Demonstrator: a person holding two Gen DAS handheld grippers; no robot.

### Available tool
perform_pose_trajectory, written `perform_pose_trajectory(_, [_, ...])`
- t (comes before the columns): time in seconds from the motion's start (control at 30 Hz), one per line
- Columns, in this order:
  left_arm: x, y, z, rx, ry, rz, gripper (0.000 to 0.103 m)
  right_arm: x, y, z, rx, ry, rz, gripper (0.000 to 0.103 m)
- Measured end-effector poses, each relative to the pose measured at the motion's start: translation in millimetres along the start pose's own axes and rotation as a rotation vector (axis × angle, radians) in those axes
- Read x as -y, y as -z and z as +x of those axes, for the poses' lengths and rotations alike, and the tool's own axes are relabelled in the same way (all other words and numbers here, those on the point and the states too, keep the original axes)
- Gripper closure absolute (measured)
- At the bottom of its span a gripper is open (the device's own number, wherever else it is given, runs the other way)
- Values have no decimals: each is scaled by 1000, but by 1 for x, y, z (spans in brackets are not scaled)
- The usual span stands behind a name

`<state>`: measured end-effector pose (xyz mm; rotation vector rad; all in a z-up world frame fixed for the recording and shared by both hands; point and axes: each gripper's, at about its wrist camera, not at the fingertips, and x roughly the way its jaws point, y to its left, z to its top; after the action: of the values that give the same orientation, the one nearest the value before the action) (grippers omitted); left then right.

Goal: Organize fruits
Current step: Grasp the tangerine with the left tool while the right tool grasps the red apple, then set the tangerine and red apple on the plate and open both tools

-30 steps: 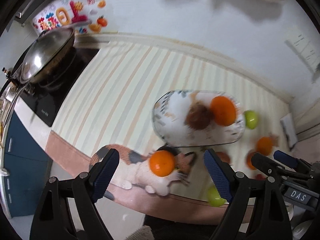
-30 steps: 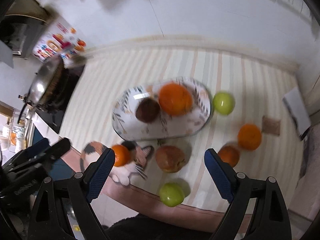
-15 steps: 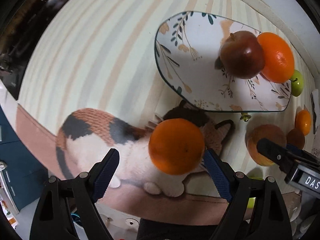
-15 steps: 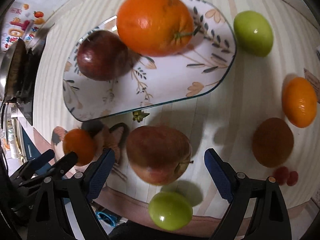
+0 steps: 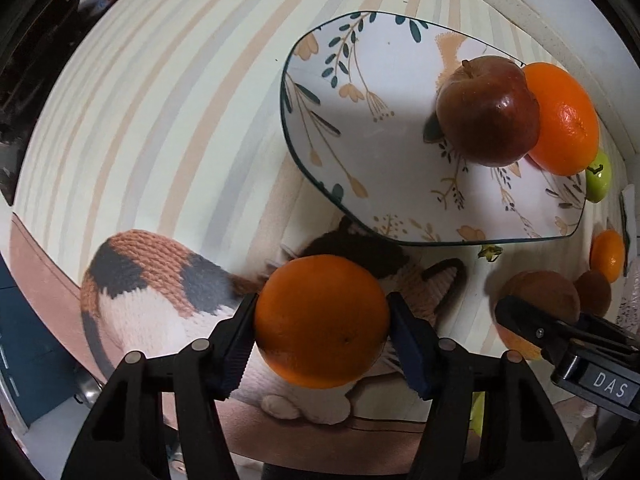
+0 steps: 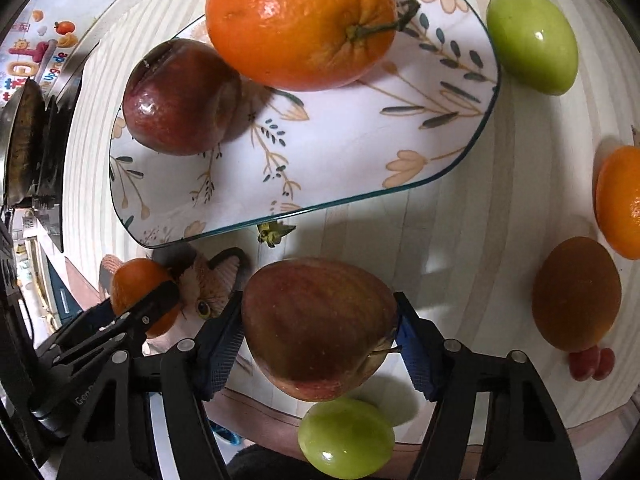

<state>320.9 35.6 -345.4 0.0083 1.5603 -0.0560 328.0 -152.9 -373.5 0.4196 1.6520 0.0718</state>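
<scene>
Two grippers, two fruits: each has one fruit pinched between its pads, both just short of the plate's near rim.
left gripper (image 5: pixel 322 340): clamped on a small orange (image 5: pixel 322 320), pads pressing its left and right flanks; fruit sits over the cat print on the mat, near side of the plate (image 5: pixel 320 120).
right gripper (image 6: pixel 320 340): clamped on a red-yellow apple (image 6: pixel 318 326), stem pointing toward the right pad; near side of the plate, right of the small orange.
plate contents: dark red apple (image 5: pixel 488 110) touching a large orange (image 5: pixel 564 118), both crowded at the far-right end in the left wrist view.
free space: bare plate area lies straight ahead of the left gripper, nearest to it.
key relation: plate is forward of both grippers; my read is that the left load goes straight ahead, the right load forward and slightly left.
risk: grippers are side by side, fingers could clash if both go in together.
loose on desk: green fruit (image 6: pixel 346 438) just behind the red-yellow apple, another green fruit (image 6: pixel 532 42) beside the plate's far-right rim.
</scene>
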Motion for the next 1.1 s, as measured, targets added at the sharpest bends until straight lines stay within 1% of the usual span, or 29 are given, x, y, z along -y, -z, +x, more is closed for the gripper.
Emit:
perform_pose_trajectory(0.1, [1,7,-10,9,11,0,43,0,6,-4,10,-9,-3,31])
perform_pose_trajectory(0.17, [2,14,-26,23,23,-1,43,1,10,-11,24,-23,-5,31])
perform_pose_trajectory(0.2, [2,8,-31,27,30,-3,43,4,11,-19,35,-32,-5,31])
perform_pose_trajectory(0.33, [4,8,-62,71,70,-10,43,10,10,-49,90,-76,13,31])
perform_pose_trajectory(0.43, [3,-2,-78,101,94,0,43,7,3,-64,134,-74,3,31])
perform_pose_trajectory(0.53, [2,-23,-83,121,90,12,43,-3,-10,-65,156,-60,-24,31])
perform_pose_trajectory(0.7, [2,-57,-74,101,75,29,43,-23,-32,-53,175,-24,-65,31])
perform_pose_trajectory(0.87, [2,-98,-48,59,62,43,42,-39,-44,-38,187,32,-105,31])
perform_pose_trajectory(1.0, [6,-115,-33,27,54,53,42,-40,-48,-33,193,44,-103,31])
perform_pose_trajectory(1.1, [8,-120,-25,7,47,61,42,-41,-51,-29,196,51,-106,31])
